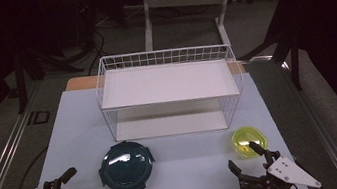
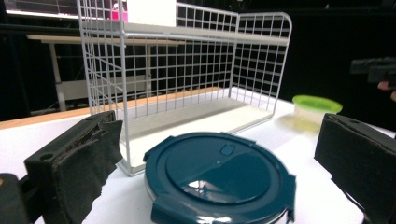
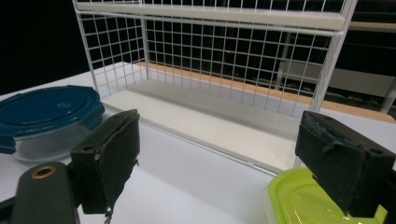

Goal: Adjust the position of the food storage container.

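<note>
Teal-lidded container (image 1: pixel 127 167) sits before the left gripper (image 1: pixel 80 187), jaws spread wide and empty. Right gripper (image 1: pixel 244 157), equally wide, hovers seemingly just over the yellow-green lidded tub (image 1: pixel 248 141), both held low and level.

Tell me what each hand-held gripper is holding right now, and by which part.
Nothing is held. The left hand-held gripper and right hand-held gripper both stand open, short of the blue-lidded container and yellow-green container.

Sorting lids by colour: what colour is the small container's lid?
Yellow-green lid, clearest in the left gripper view.
</note>
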Motion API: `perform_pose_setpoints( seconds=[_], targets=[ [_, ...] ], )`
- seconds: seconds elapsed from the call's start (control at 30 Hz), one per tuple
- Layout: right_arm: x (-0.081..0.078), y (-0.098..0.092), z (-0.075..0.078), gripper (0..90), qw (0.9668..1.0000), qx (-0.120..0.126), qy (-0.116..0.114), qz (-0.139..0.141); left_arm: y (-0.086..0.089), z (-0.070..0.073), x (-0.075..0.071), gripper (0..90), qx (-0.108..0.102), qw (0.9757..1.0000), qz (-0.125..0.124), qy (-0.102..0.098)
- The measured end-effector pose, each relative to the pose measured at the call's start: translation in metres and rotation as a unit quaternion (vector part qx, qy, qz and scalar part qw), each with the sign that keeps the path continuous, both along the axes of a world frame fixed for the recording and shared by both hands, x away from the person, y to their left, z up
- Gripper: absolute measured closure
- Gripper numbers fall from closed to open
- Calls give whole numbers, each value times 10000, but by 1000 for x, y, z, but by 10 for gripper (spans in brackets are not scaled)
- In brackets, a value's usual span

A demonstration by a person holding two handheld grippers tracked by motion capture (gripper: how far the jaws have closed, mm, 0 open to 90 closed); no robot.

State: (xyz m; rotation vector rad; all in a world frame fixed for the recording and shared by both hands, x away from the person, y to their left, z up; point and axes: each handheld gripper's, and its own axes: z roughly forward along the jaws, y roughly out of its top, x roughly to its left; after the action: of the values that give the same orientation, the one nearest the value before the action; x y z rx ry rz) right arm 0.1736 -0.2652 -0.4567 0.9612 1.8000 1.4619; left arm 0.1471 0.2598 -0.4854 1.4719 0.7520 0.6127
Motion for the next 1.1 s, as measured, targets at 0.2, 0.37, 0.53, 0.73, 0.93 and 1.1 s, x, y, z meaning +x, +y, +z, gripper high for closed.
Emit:
perform_pose_setpoints(
  seconds=[0.2, 0.37, 0.53, 0.73, 0.93, 1.1],
  targets=[
    [-1, 3, 6, 135, 10000, 12, -58, 31, 3, 9, 0, 8, -76, 10000, -60, 14],
    [-1, 7, 15, 131, 9998, 127, -138, 92, 6, 15, 2, 60, 28, 9996, -282, 85],
    [0, 8, 24, 131, 9995, 77, -266, 160, 12, 18, 7, 178, 187, 9980, -565, 231],
    [0, 4, 28, 132, 9992, 101, -345, 171, 18, 17, 5, 336, 297, 9977, -569, 195],
    [1, 4, 23, 133, 9995, 15, -279, 166, 23, 6, 9, 603, 639, 9950, -561, 530],
    [0, 7, 24, 134, 9994, -1, -268, 238, 24, -9, 18, 830, 1098, 9887, -221, 999]
  ],
)
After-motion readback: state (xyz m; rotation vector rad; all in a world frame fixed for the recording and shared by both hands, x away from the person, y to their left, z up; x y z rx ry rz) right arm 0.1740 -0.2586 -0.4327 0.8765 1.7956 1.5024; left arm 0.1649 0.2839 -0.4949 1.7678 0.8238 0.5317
